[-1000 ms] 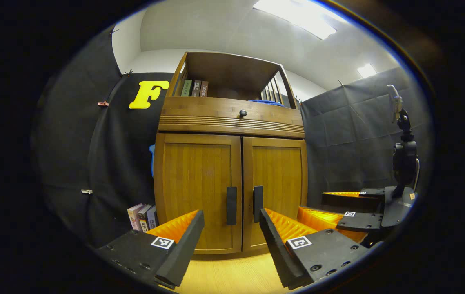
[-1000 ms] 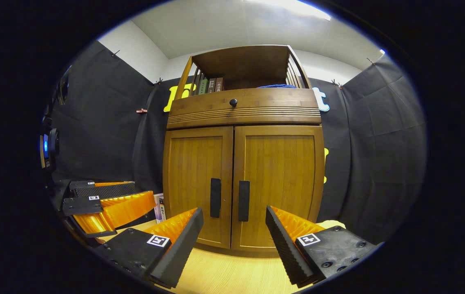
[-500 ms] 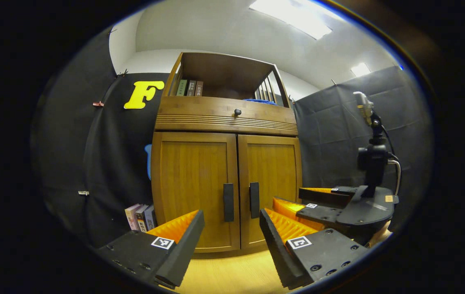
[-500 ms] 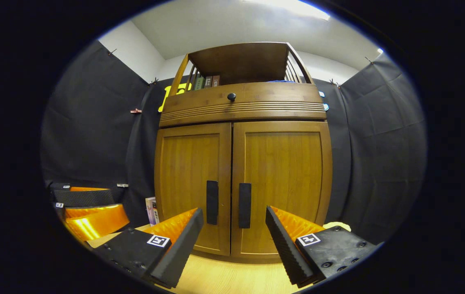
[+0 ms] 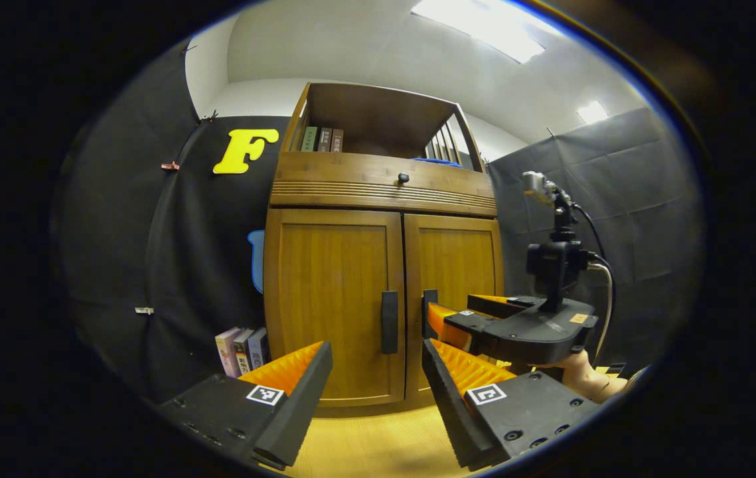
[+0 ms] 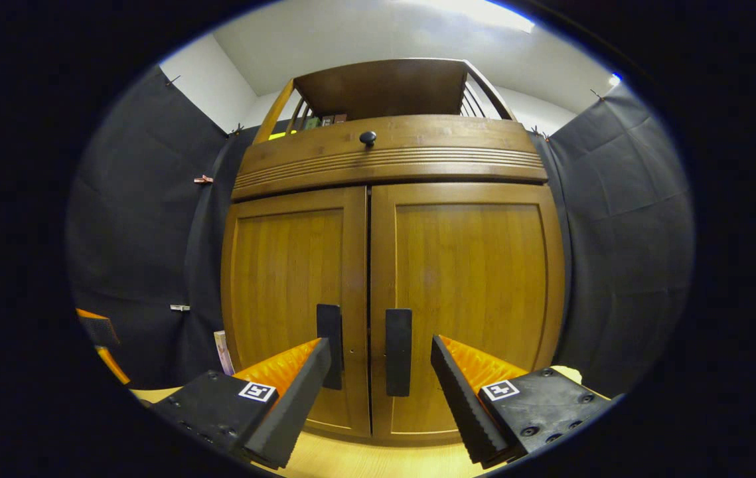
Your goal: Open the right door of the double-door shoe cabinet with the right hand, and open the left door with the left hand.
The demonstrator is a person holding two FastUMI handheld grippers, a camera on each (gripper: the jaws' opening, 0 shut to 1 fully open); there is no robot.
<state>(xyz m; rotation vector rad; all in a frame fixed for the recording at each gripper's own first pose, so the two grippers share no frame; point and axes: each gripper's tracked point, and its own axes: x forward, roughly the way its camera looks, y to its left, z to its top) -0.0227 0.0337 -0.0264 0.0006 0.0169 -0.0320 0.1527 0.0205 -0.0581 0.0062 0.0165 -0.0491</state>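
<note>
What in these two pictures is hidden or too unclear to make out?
- Inside the cabinet: both doors are closed in both views.
- Right door handle in the left gripper view: the right gripper covers most of it.
- Titles on the books beside the cabinet: too small.
- The blue thing on the top shelf: mostly behind the shelf's front board.
- Left gripper in the right gripper view: cut off at the edge.
</note>
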